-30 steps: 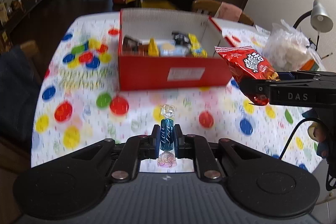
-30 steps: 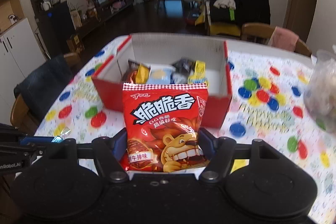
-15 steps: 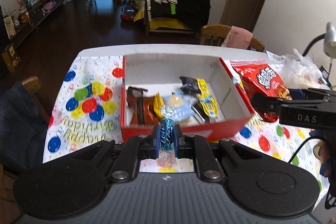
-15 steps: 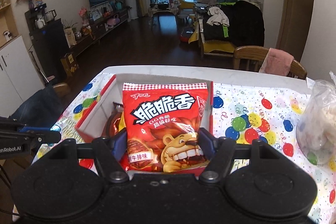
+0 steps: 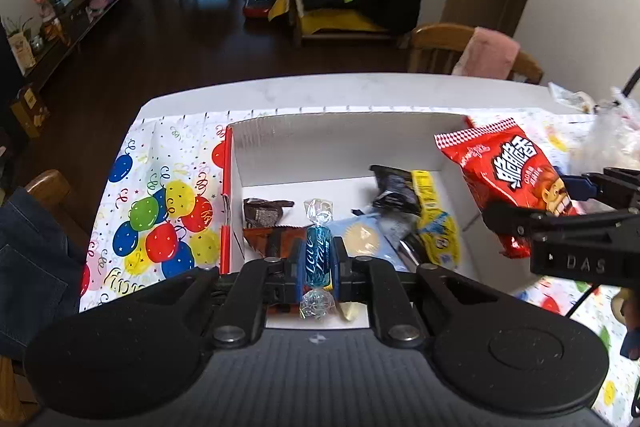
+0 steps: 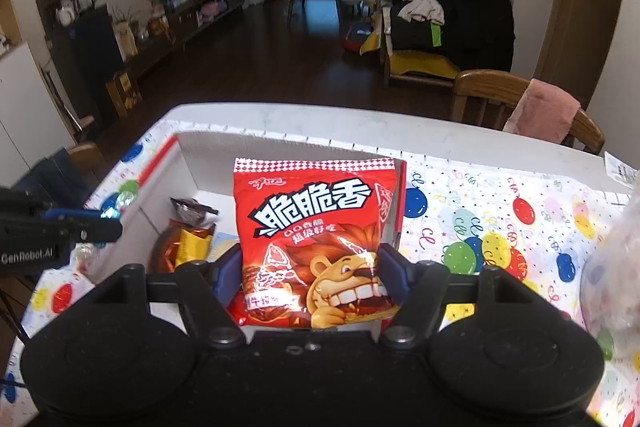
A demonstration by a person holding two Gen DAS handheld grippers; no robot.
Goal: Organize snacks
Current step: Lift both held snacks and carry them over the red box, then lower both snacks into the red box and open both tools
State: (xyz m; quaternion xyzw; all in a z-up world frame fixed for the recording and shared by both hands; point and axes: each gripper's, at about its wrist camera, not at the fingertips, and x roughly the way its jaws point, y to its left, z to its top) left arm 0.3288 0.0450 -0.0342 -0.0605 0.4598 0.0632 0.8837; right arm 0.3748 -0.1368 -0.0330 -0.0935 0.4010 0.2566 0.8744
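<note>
black gripper (image 5: 319,259), blue pads, "DAS" lettering

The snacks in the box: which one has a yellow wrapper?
It is the long yellow packet at the right side of the box, beside the black packet. The others there are brown, orange, black or pale blue.

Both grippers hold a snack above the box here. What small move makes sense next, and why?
Probably lower the left gripper a little and open it. It is shut on the blue candy, which hangs over the red box where snacks already lie. The right gripper, shut on the red chip bag, could follow.
</note>
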